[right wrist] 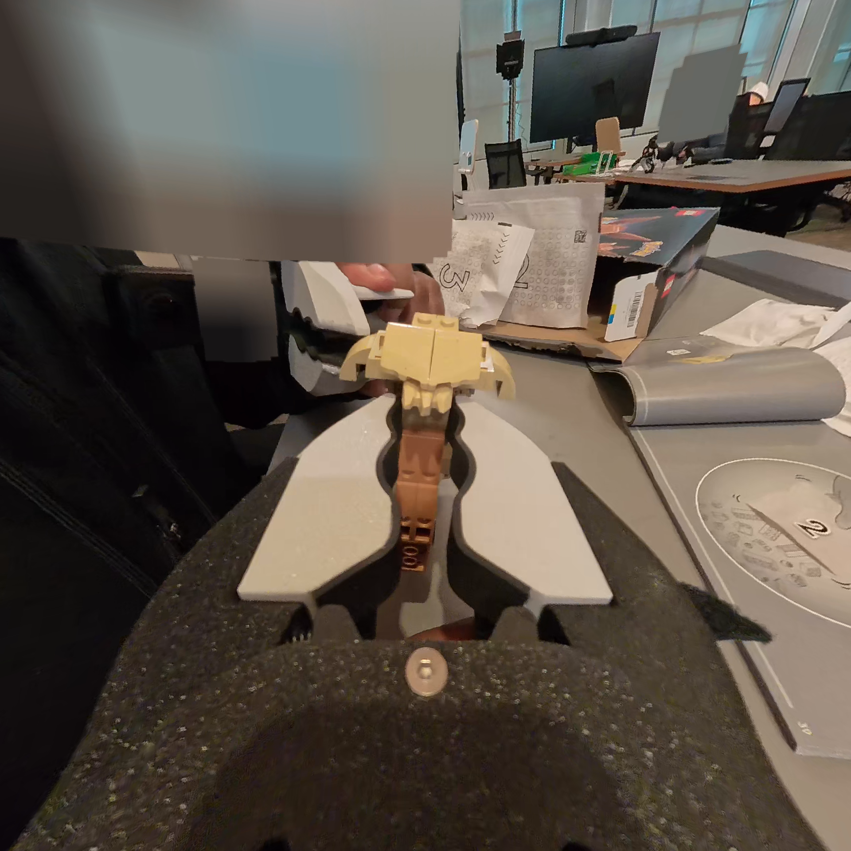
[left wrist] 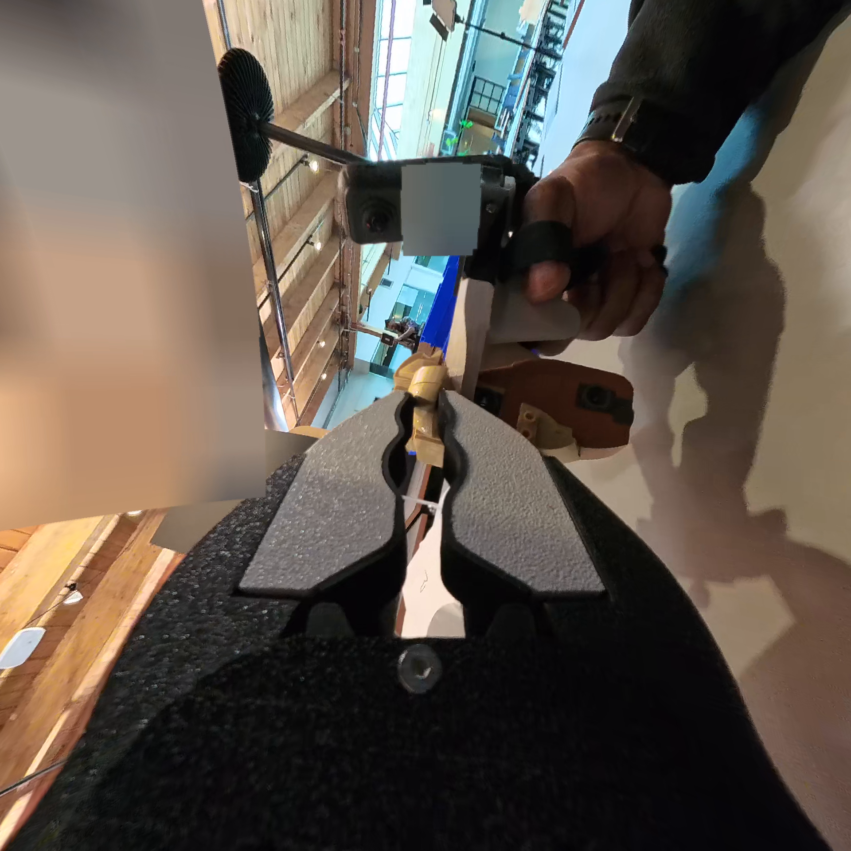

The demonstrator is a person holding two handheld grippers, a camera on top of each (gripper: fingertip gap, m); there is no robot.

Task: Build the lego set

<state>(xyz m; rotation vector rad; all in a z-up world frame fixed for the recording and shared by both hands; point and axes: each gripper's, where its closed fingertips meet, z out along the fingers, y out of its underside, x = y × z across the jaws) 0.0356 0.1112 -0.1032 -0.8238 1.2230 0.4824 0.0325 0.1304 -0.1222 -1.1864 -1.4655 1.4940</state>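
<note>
Left gripper [left wrist: 424,416], seen in the left wrist view, is narrowed onto a tan part of a brick model [left wrist: 426,410]; both pads [left wrist: 400,428] bear against that tan part at the fingertips, and the model is carried in the air. Just beyond the brick model stands the other gripper, its brown underside [left wrist: 557,405] facing the camera; a person's hand [left wrist: 603,248] grips its handle, well above the model in the picture, with a dark sleeve [left wrist: 690,83] and a wrist strap past the hand; a small camera [left wrist: 375,207] is mounted on that gripper, above the model; a pale wall surface [left wrist: 783,414] lies far to the right of the model.

Right gripper [right wrist: 424,414], seen in the right wrist view, is closed narrowly on the brown stem of the same brick model [right wrist: 426,359]; both pads [right wrist: 460,437] press its sides; the tan winged head of the model stands clear just past the fingertips. Left gripper [right wrist: 322,350] reaches the model's tan wing from the left side. Right of the model, on the grey counter [right wrist: 575,414], lie an open booklet [right wrist: 737,396], numbered paper bags [right wrist: 529,267] and a dark cardboard box [right wrist: 658,248]; a monitor [right wrist: 594,83] stands well behind the model.
</note>
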